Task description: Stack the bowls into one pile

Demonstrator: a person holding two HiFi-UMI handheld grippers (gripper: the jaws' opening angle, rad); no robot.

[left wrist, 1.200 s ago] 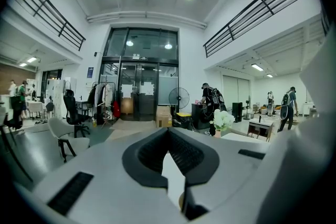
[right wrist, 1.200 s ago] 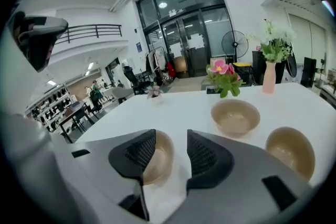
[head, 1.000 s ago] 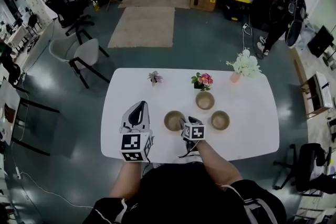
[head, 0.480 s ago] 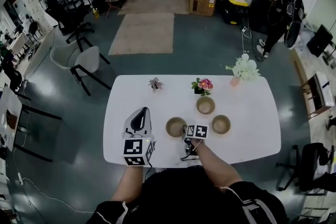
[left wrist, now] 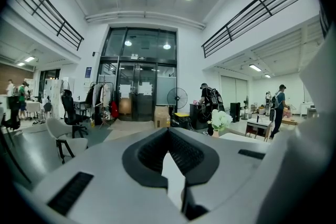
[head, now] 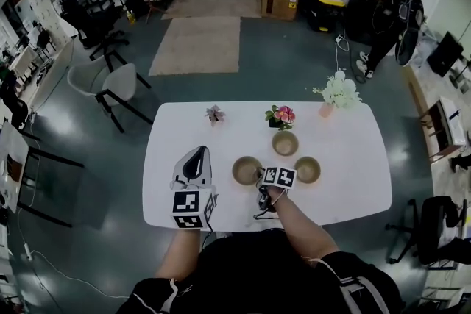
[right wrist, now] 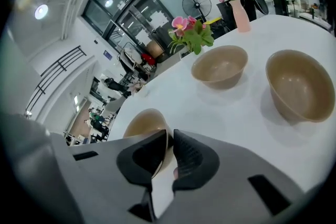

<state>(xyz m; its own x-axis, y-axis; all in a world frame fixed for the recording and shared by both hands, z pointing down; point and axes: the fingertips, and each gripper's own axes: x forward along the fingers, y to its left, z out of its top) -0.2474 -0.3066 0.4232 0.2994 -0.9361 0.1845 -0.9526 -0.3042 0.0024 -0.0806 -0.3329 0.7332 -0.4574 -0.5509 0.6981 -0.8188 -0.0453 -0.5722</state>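
Head view: we are seeing the right gripper (head: 260,176) at the left bowl (head: 245,170), its marker cube rolled over since a second ago. The left gripper (head: 196,154) is staying put. The far bowl (head: 285,143) and the right bowl (head: 307,169) are sitting apart on the table (head: 346,187).

Left gripper view: we are noting jaws meeting at the tips, empty.

Right gripper view: the jaws have just been closing and are clamping the left bowl's rim. The gripper body is hiding the bowl's near half.

Bare tabletop (head: 353,180) right of the bowls (head: 307,169); flower pots (head: 280,116) along the far edge.
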